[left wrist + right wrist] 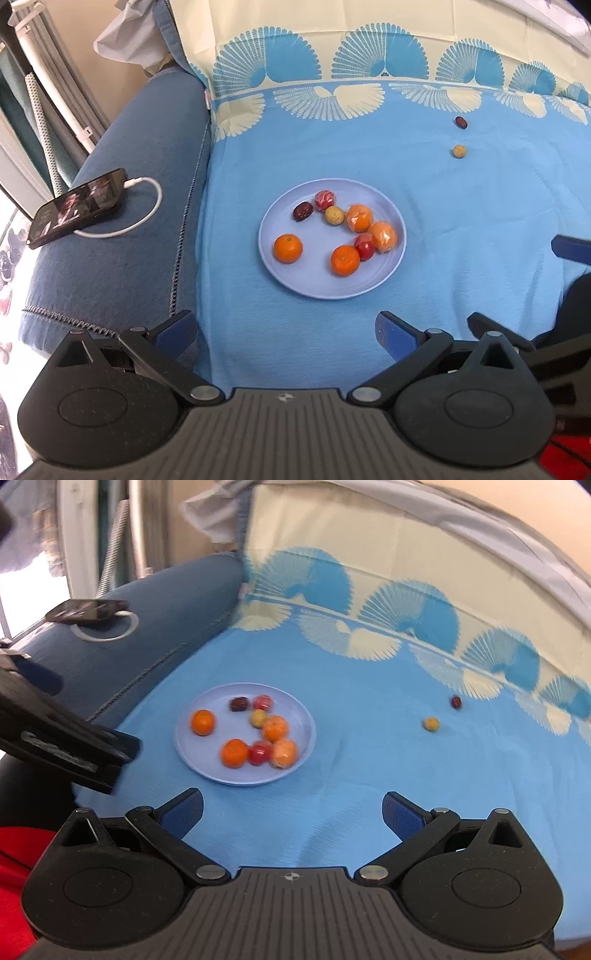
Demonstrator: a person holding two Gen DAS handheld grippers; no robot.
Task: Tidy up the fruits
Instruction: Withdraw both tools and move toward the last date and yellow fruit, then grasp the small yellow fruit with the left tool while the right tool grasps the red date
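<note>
A pale blue plate [373, 284] [195, 753] lies on the blue cloth and holds several fruits: oranges [287, 248] [202, 722], small red fruits [325, 199], a dark date [303, 211] and a yellowish ball [334, 215]. Apart from the plate, a dark red fruit [460, 122] [456, 702] and a small yellow fruit [459, 151] [431, 724] lie on the cloth at the far right. My left gripper [286, 334] is open and empty, just short of the plate. My right gripper [293, 812] is open and empty, near the plate's front right.
A phone [77, 206] on a white charging cable [147, 206] rests on the dark blue sofa arm [140, 258] at the left. The sofa back with the fan-patterned cloth [369, 59] rises behind. The left gripper's body [66, 746] shows in the right wrist view.
</note>
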